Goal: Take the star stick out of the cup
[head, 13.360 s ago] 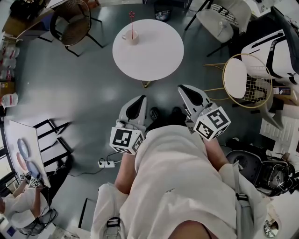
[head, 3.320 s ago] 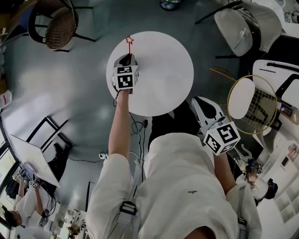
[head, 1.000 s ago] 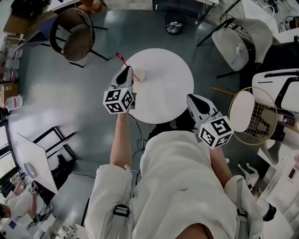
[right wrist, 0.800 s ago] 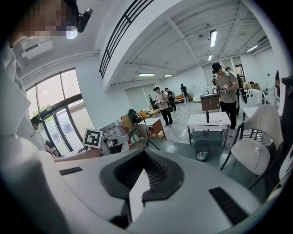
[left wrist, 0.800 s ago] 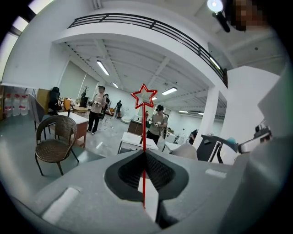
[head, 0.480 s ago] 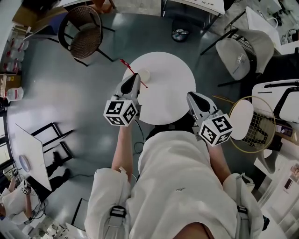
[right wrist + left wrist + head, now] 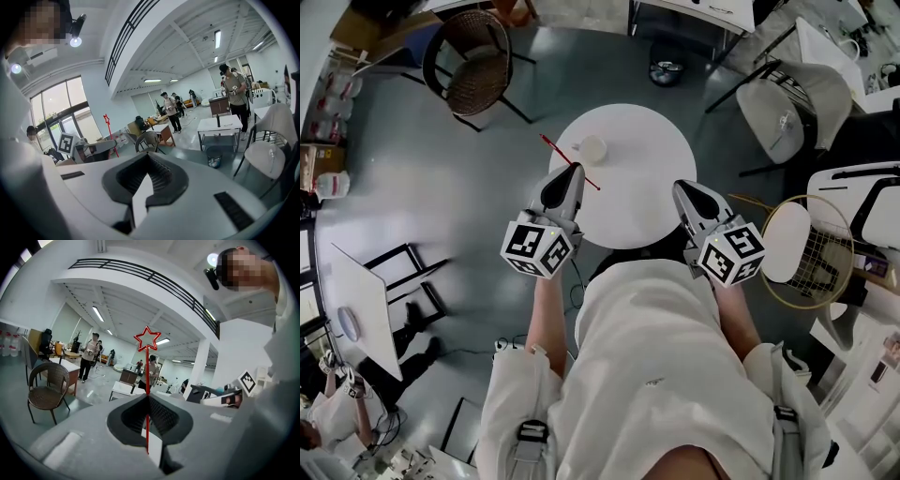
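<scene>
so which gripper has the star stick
The left gripper: it is shut on the red star stick, which is clear of the cup. The right gripper is shut with nothing in it.

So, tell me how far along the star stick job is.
Done: the star stick is out of the cup, which stands on the round table. In hand: the left gripper is shut on the stick, holding it clear of the cup. Left: nothing of the task itself; the right gripper is shut and empty.
</scene>
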### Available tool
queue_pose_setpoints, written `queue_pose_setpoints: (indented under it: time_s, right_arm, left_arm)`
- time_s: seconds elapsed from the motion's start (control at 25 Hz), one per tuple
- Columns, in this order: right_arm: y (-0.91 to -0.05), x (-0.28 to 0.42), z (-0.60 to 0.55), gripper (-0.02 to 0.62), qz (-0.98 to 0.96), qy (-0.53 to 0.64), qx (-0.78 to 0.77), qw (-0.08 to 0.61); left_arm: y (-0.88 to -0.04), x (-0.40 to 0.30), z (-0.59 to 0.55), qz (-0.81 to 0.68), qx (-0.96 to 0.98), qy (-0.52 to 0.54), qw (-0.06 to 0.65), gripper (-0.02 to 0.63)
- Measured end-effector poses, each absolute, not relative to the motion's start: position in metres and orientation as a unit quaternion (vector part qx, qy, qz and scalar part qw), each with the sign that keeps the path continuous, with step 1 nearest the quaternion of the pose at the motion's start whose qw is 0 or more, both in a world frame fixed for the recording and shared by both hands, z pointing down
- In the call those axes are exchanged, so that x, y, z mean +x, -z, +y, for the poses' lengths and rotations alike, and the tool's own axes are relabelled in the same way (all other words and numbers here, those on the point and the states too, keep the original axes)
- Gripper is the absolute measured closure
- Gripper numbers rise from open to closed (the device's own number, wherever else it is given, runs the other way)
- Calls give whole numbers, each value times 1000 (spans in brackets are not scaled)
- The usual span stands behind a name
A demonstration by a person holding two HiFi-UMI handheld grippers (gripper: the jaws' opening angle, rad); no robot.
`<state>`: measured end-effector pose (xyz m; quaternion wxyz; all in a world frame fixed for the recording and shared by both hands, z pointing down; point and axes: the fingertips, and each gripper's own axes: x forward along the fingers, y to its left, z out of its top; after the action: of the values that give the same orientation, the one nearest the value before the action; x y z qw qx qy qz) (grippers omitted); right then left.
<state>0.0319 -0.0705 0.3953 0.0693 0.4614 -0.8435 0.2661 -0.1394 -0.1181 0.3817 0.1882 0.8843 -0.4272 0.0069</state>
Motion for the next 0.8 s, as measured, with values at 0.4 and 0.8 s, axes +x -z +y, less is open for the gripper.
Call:
queue_pose_setpoints:
  time_s: [0.4, 0.8]
  right_arm:
    - [-395, 14, -71, 588, -852, -265, 446, 72]
    - [-404, 7, -64, 588, -855, -270, 437, 77]
  left_arm:
    - [-378, -145, -92, -418, 889, -10, 188, 595]
    - [-383, -126, -77, -393, 900, -18, 188, 595]
